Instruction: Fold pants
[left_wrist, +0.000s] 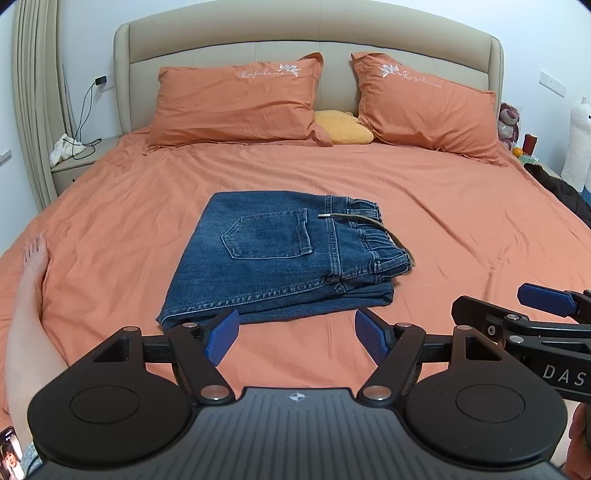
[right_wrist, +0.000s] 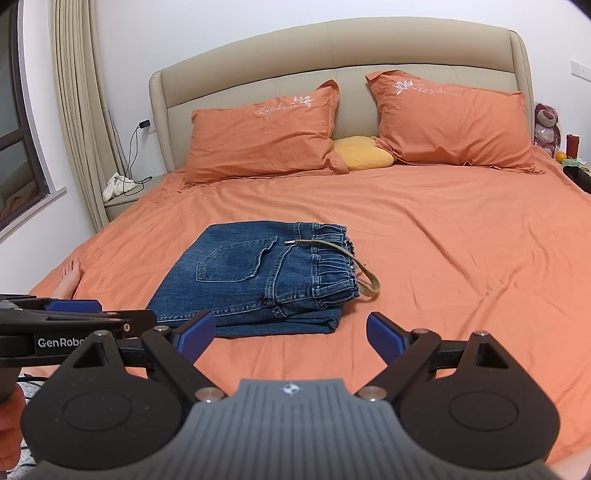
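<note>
The bed (left_wrist: 461, 236), covered by an orange sheet, was seen filling both views, with two orange pillows (left_wrist: 236, 103) propped against the headboard at 12 o'clock. The folded blue pants (left_wrist: 280, 258) were laid flat on the sheet near the middle of the bed, back pocket up, the waistband turned to 3 o'clock and a drawstring (right_wrist: 354, 267) trailed off that edge.

In the left wrist view the pants were found at 12 o'clock from the left tongs (left_wrist: 295, 338), their near hem lying just beyond the fingertips, untouched. These tongs were held wide open, with nothing gripped.

In the right wrist view the pants were found at 11 o'clock from the right tongs (right_wrist: 291, 338), close ahead but apart. These too were spread wide and empty, with only bare sheet between the blue pads (right_wrist: 384, 338).
</note>
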